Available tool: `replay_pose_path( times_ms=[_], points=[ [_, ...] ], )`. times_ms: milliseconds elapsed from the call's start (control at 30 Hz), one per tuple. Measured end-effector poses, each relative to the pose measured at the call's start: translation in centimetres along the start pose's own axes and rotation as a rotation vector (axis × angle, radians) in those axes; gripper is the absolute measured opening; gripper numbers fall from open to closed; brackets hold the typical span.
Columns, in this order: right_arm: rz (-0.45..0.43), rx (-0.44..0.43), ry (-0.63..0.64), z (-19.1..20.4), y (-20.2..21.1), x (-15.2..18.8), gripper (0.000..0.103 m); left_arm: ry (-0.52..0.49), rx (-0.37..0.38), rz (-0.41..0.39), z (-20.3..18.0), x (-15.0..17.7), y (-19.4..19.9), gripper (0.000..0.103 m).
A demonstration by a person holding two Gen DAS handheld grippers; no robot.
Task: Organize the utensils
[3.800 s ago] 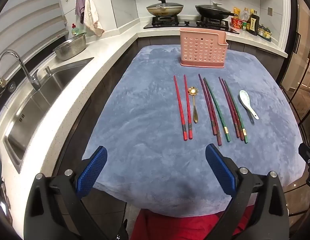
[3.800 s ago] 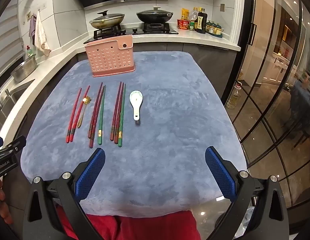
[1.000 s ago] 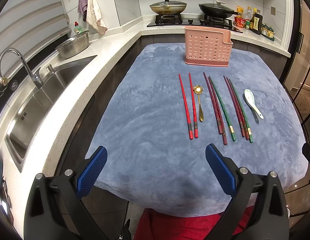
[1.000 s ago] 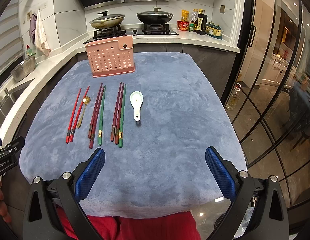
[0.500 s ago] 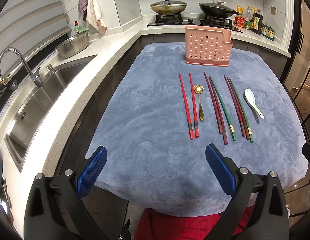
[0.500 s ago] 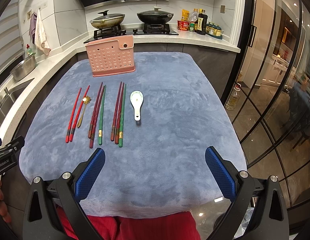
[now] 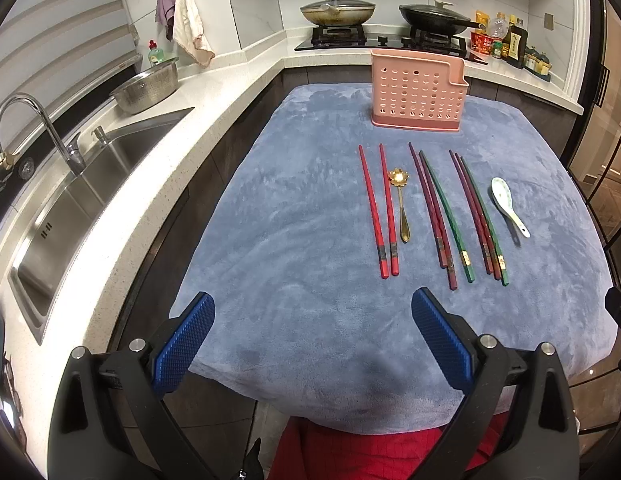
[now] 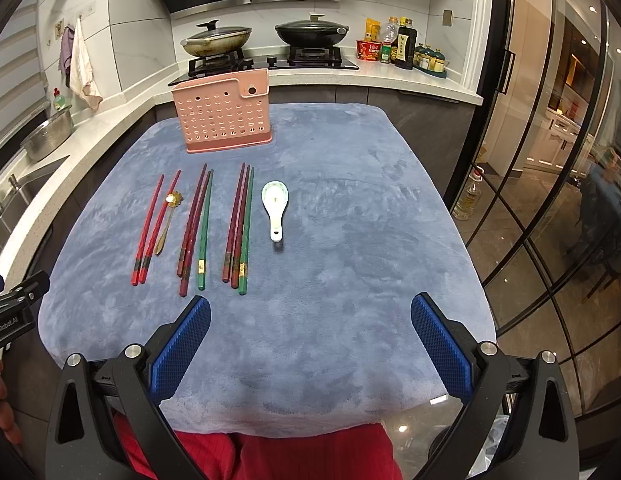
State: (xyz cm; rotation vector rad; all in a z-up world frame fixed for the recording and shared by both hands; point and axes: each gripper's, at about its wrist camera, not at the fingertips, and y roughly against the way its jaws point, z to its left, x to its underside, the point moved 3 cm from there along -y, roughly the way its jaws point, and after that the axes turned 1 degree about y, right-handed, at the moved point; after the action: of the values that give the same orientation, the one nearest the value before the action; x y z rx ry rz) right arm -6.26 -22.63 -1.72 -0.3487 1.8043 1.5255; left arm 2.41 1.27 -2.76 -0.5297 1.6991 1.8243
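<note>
A pink perforated utensil holder point(image 7: 418, 94) point(image 8: 222, 112) stands upright at the far end of the blue-grey cloth. In front of it lie a pair of red chopsticks point(image 7: 378, 208) point(image 8: 152, 226), a gold spoon point(image 7: 401, 208) point(image 8: 167, 218), dark red and green chopsticks in two groups point(image 7: 442, 212) point(image 8: 198, 228) point(image 8: 240, 228), and a white ceramic spoon point(image 7: 507, 204) point(image 8: 275, 206). My left gripper point(image 7: 312, 322) hovers open at the near edge of the cloth, short of the red chopsticks. My right gripper point(image 8: 310, 320) is open too, near the cloth's front edge, holding nothing.
A white counter with a steel sink point(image 7: 70, 200), tap point(image 7: 38, 128) and metal bowl point(image 7: 148, 88) runs along the left. Two lidded pans point(image 8: 218, 40) sit on the stove behind the holder, with bottles point(image 8: 402, 44) beside. Glass doors point(image 8: 550, 160) stand right. Red clothing point(image 8: 290, 452) shows below.
The left gripper has eased slightly forward since the earliest frame. The utensils have not moved and both grippers stay open.
</note>
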Motion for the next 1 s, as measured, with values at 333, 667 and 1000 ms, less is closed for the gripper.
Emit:
replay_pose_path(
  times_ms=[333, 667, 1000],
  points=[
    [0.046, 0.005, -0.015, -0.6, -2.8, 0.3, 0.096, 0.012, 0.029, 0.069, 0.0, -0.4, -3.6, 0.094],
    [0.119, -0.005, -0.020, -0.3, -7.9, -0.5, 0.096, 0.040, 0.045, 0.153, -1.1, -1.0, -10.0, 0.095],
    [0.152, -0.016, -0.025, 0.2, -10.9, -2.1, 0.096, 0.027, 0.061, 0.187, -2.3, -2.0, -14.4, 0.093]
  ],
)
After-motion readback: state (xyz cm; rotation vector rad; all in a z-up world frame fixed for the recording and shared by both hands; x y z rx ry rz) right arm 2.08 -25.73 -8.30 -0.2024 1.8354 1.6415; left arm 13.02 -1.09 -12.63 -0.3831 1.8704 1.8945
